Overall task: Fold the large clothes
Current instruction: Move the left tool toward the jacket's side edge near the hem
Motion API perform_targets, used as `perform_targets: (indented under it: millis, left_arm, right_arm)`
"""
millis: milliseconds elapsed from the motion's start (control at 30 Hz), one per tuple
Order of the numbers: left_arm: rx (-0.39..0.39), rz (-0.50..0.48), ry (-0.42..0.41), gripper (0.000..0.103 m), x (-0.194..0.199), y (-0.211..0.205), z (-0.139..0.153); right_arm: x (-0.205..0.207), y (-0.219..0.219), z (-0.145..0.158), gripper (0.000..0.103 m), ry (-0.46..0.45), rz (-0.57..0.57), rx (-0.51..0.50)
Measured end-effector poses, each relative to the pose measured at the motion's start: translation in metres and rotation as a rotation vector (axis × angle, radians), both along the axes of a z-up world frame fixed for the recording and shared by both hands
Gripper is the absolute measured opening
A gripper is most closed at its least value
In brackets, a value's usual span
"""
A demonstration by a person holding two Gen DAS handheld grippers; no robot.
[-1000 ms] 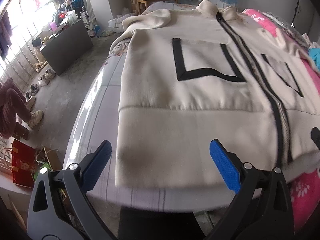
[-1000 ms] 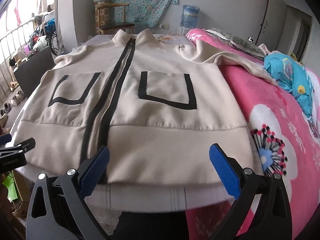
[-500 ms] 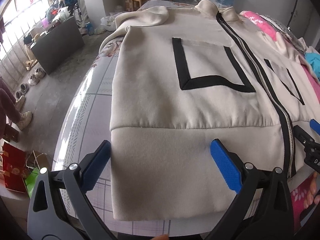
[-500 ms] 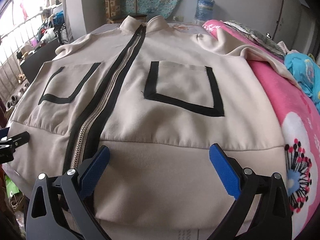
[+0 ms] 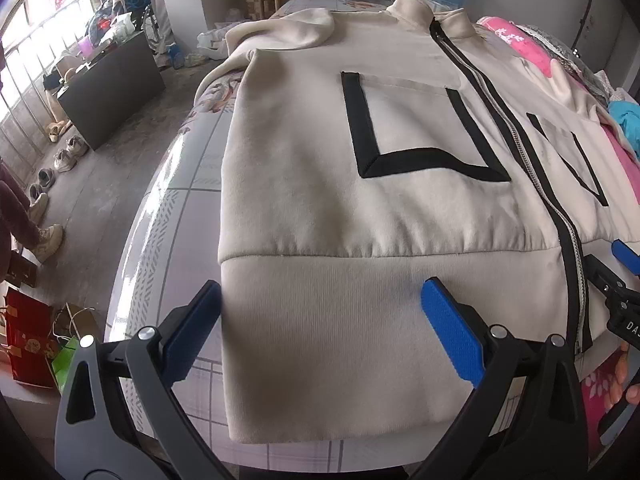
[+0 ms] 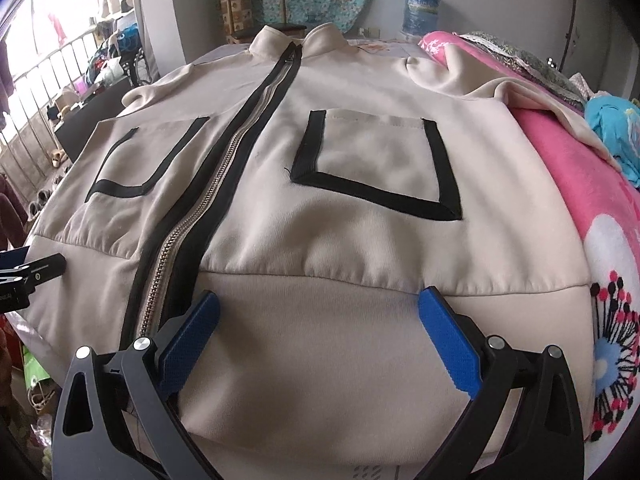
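1. A cream zip-up jacket (image 5: 320, 184) lies front-up and spread flat on the bed (image 5: 176, 208), its collar at the far end and its ribbed hem at the near edge.
2. A black-edged zipper (image 6: 224, 184) runs down the middle, closed, with a black-outlined pocket (image 6: 380, 168) on either side.
3. The left claw (image 5: 320, 320) hangs over the hem at the jacket's left corner, blue pads spread wide apart, nothing between them.
4. The right claw (image 6: 320, 328) hangs over the hem just right of the zipper, also spread wide and gripping nothing.
5. One sleeve is folded across the far left shoulder; the other drapes onto a pink flowered blanket (image 6: 600, 216) beside the jacket.
6. A blue garment (image 6: 612, 124) sits further along that blanket.
7. Shoes (image 5: 60, 156) line the floor to the left of the bed.
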State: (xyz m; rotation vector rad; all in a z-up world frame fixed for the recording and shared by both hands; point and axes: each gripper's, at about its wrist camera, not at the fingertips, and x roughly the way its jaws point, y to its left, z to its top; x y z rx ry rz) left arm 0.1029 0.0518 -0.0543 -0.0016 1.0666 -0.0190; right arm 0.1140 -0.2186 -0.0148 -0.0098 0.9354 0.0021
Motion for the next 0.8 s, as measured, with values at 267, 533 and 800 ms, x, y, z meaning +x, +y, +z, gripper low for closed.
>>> perform_targets:
  millis: [267, 533, 800]
  left_arm:
    - [0.003, -0.015, -0.047, 0.096, -0.006, 0.0, 0.001]
    - [-0.044, -0.026, -0.179, 0.096, -0.04, 0.02, 0.025]
    - [-0.119, -0.029, -0.188, 0.094, -0.064, 0.05, 0.026]
  right_arm:
    - [-0.001, -0.002, -0.001, 0.097, 0.0, 0.005, 0.003]
    - [-0.003, -0.007, 0.005, 0.097, 0.014, 0.027, 0.028]
    - [-0.034, -0.052, 0.033, 0.097, -0.047, -0.057, 0.022]
